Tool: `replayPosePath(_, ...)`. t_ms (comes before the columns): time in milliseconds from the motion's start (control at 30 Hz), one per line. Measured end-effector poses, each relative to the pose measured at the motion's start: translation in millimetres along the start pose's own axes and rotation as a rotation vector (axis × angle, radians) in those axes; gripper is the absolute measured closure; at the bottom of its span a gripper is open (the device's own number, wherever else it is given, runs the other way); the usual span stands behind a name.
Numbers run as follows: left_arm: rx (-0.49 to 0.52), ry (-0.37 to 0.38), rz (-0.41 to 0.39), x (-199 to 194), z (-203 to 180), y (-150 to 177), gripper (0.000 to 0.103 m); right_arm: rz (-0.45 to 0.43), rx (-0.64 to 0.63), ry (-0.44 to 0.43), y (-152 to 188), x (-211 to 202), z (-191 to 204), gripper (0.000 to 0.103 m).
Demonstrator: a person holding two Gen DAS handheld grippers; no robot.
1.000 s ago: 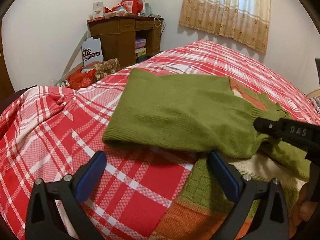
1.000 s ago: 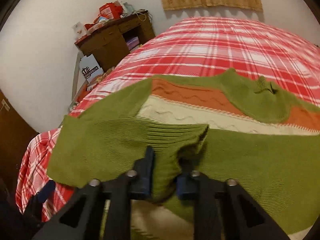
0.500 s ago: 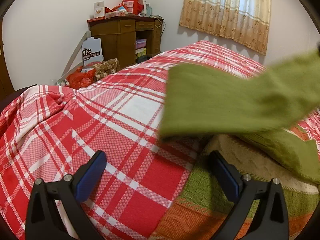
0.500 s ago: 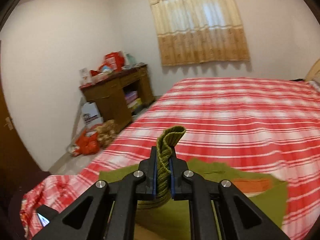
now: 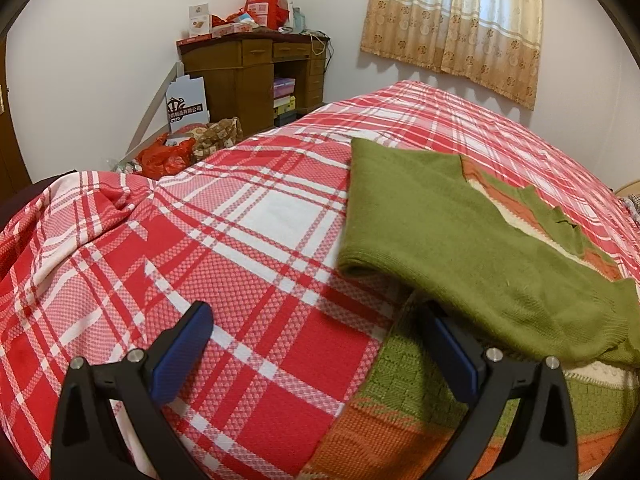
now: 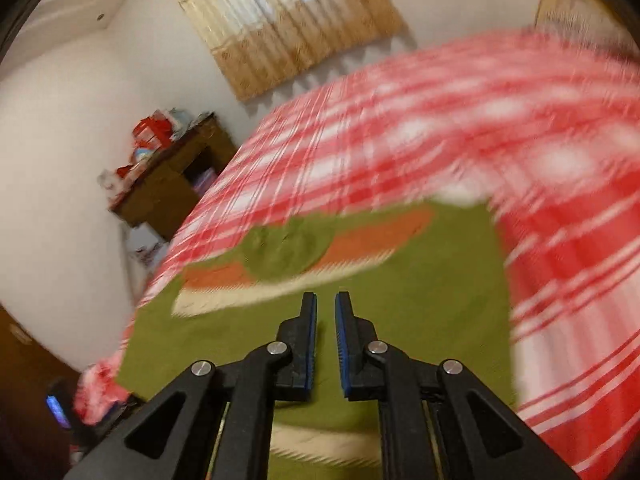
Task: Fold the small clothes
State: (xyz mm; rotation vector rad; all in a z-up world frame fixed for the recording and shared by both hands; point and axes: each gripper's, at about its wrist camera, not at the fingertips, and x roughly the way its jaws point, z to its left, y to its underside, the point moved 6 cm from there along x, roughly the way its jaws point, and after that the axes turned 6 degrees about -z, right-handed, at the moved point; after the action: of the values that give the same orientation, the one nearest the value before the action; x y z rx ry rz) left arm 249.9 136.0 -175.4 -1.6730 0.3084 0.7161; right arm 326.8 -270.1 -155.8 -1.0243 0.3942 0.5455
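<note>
A small knitted sweater (image 5: 460, 240), green with orange and cream stripes, lies on the red plaid bed (image 5: 240, 240). Its green sleeve is folded across the body. My left gripper (image 5: 316, 348) is open and empty, low over the bed at the sweater's near left edge; its right finger (image 5: 452, 352) sits beside the hem. In the blurred right wrist view my right gripper (image 6: 326, 320) hovers above the sweater (image 6: 400, 312), jaws slightly apart with nothing between them.
A brown desk (image 5: 256, 72) with boxes on top stands at the back left by the wall. Red bags (image 5: 164, 156) and a cardboard sign lie on the floor beside it. A curtain (image 5: 452, 20) hangs behind the bed.
My right gripper lifted the green sleeve, carried it across the sweater's body and let it go. The sleeve now lies folded. The left gripper stayed still.
</note>
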Motion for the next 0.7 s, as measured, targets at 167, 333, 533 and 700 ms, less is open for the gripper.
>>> replayPosePath(167, -0.001, 0.001, -0.001, 0.0, -0.3, 0.0, 0.0, 0.073, -0.057, -0.027, 32.5, 30.7, 33.1, 0.026)
replayPosePath(333, -0.001, 0.0, -0.001, 0.0, -0.4, 0.2, 0.0, 0.122, -0.282, 0.102, 57.8, 55.4, 57.2, 0.064)
replayPosePath(533, -0.001, -0.001, -0.001, 0.5, -0.3, -0.1, 0.0, 0.128, -0.366, 0.112, 53.0, 50.6, 66.2, 0.089)
replayPosePath(700, 0.0, -0.001, -0.001, 0.6, -0.3, 0.0, 0.0, -0.049, -0.386, 0.133, -1.0, 15.1, 86.1, 0.09)
